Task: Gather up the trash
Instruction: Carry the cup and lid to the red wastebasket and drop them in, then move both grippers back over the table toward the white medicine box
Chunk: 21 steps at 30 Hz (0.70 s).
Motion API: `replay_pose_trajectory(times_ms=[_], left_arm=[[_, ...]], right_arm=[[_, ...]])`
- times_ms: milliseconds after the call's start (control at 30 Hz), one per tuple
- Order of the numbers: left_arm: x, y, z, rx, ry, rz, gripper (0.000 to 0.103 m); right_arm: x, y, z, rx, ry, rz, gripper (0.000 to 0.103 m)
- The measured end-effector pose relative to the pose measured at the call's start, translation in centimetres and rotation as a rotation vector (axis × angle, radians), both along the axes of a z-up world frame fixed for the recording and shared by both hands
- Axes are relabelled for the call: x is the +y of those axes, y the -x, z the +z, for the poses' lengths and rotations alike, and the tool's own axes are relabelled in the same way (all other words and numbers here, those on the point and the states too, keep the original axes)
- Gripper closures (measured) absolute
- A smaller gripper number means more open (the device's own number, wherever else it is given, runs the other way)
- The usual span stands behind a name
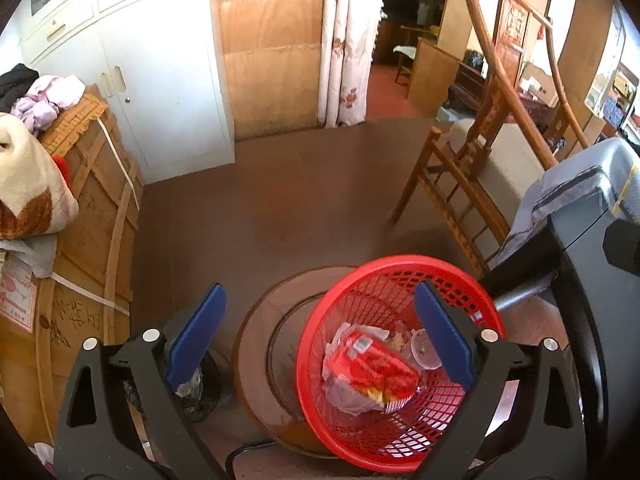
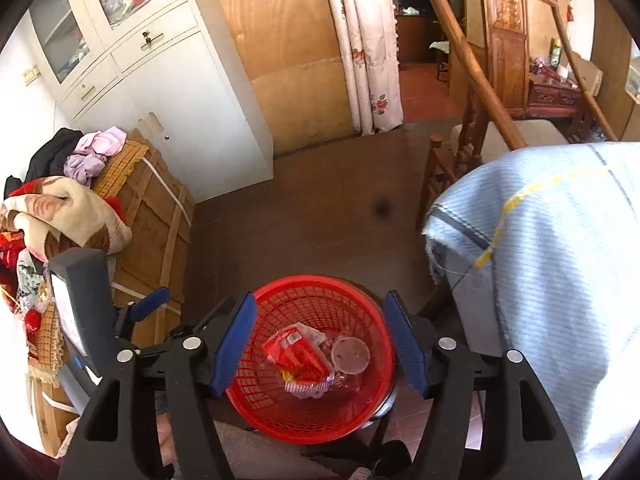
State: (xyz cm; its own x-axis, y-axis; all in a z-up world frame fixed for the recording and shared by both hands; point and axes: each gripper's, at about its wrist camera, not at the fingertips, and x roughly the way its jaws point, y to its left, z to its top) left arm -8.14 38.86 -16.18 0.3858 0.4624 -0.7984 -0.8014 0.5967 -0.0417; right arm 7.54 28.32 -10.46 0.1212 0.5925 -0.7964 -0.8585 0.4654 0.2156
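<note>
Lying inside a red mesh basket (image 1: 400, 364), the collected trash is seen from both wrist cameras: a crumpled red snack wrapper (image 1: 370, 368), a pale plastic bag (image 1: 340, 396) under it, and a clear round lid (image 1: 424, 350) beside the wrapper. In the right wrist view the same basket (image 2: 312, 360) is shown from above, with the red wrapper (image 2: 296, 354) and the round lid (image 2: 350, 355) close together on its bottom. The basket is placed on a round wooden stool (image 1: 264, 340), which stands on the dark brown floor (image 1: 280, 200).

The left gripper (image 1: 320, 332) is held above the basket with its jaws spread wide, and nothing is between them. The right gripper (image 2: 320, 344) is also held over the basket, its jaws spread on both sides of the rim, and nothing is pinched.

Around the stool, a large wooden crate (image 1: 92, 220) with white straps is seen at the left, and blankets and clothes (image 1: 28, 184) are piled on it. A white cabinet (image 1: 160, 80) is standing behind the crate. A plywood wall (image 1: 272, 40) and a flowered curtain (image 1: 348, 48) are found further back. At the right a wooden chair (image 1: 460, 184) is seen, and a light blue cloth (image 2: 540, 260) is covering something near the camera.
</note>
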Motion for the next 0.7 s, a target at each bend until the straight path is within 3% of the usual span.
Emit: replay_pose_trajectory(times_ms=[267, 700], left_arm=[[-2.6, -0.3, 2.7, -0.047, -0.075, -0.051, 0.009], [-9.9, 0.3, 8.8, -0.185, -0.231, -0.220, 0.007]], right_arm=[[-3.7, 0.6, 2.2, -0.052, -0.046, -0.055, 0.029], [-13.3, 3.0, 6.8, -0.168, -0.162, -0.219, 0.021]])
